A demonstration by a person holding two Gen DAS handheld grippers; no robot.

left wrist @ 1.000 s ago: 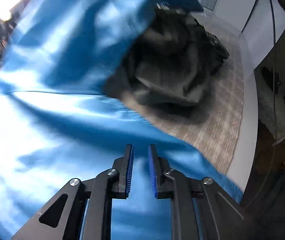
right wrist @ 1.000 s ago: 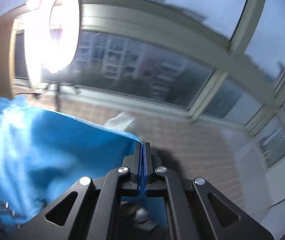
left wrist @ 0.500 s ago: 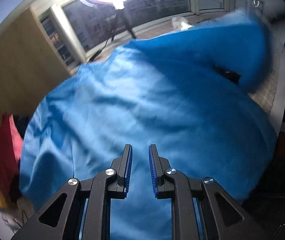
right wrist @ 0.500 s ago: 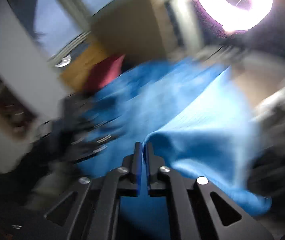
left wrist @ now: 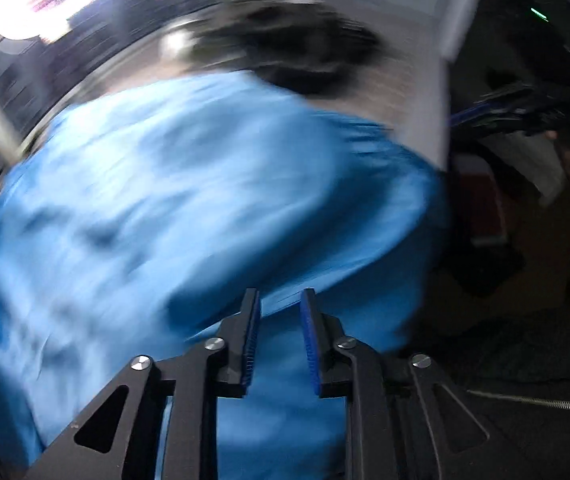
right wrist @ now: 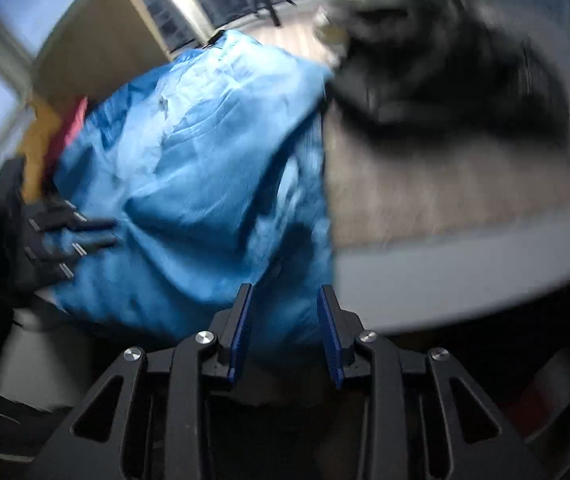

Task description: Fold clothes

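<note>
Blue garment (left wrist: 213,208) lies spread and rumpled over the worktop (right wrist: 445,192), its near edge hanging off the front toward both cameras. A dark clothes pile (right wrist: 457,80) sits further back, just beside the blue cloth's far edge.

Left gripper (left wrist: 280,300): fingers apart w/ blue cloth showing in the gap; no clamp visible. Cloth lies straight ahead and to its left, filling most of that view.

Right gripper (right wrist: 285,296): fingers wide apart, nothing held. Cloth's hanging edge is just ahead and slightly left of it, bare worktop to the right. In the right wrist view the left gripper (right wrist: 69,232) shows at the garment's far left side, so the two sit at opposite sides, w/ the cloth's width running between them.

Both views motion-blurred, so long axis can't be told. No brand, label or readable writing visible.
</note>
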